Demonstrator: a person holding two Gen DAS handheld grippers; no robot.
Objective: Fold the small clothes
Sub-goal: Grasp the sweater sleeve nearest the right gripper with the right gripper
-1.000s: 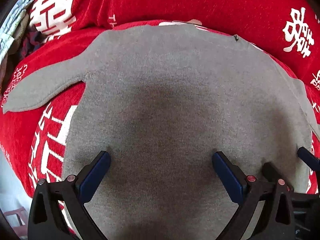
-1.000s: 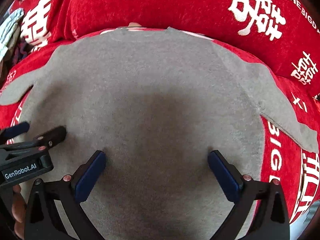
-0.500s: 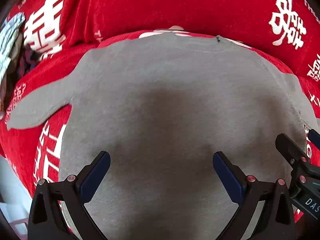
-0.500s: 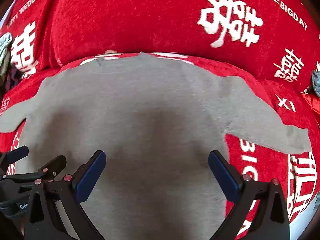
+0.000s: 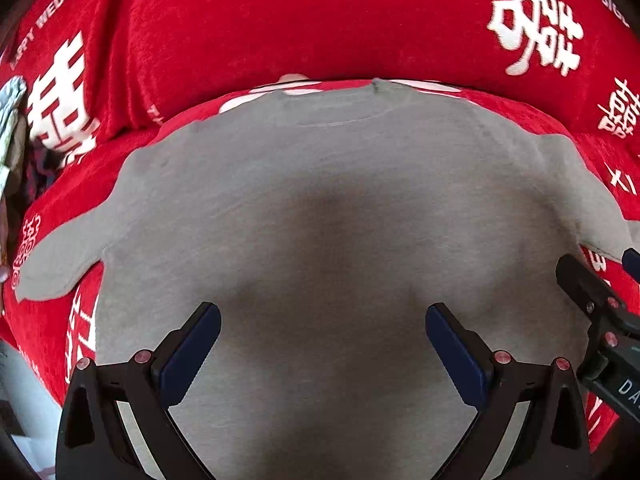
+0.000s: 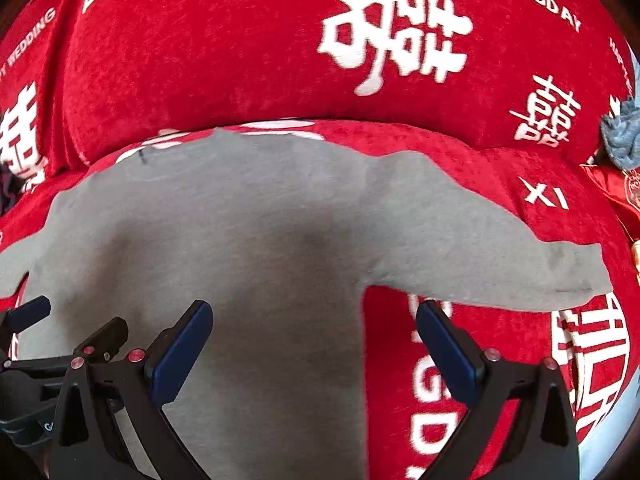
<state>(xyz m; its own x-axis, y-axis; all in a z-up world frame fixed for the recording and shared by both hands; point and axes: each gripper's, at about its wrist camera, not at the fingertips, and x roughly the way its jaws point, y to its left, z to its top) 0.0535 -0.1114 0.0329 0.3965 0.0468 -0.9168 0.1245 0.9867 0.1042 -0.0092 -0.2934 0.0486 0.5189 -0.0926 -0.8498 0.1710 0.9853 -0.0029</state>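
While both grippers hover empty, grey shirt (image 5: 328,216) lies spread flat on red sofa cover (image 5: 280,28), neck toward the backrest, sleeves out to each side.

Left gripper (image 5: 323,344) sits over the shirt body, jaws wide apart; right gripper (image 6: 314,340) straddles the side hem below the right sleeve (image 6: 500,256), jaws likewise apart. Risks: a pinch may catch the plush cover along with the knit; a one-layer grab would skew the fold; the grippers, close together, may collide.

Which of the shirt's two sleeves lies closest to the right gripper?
The right sleeve, stretched over the red cover just beyond the open right gripper; the left sleeve lies across the shirt.
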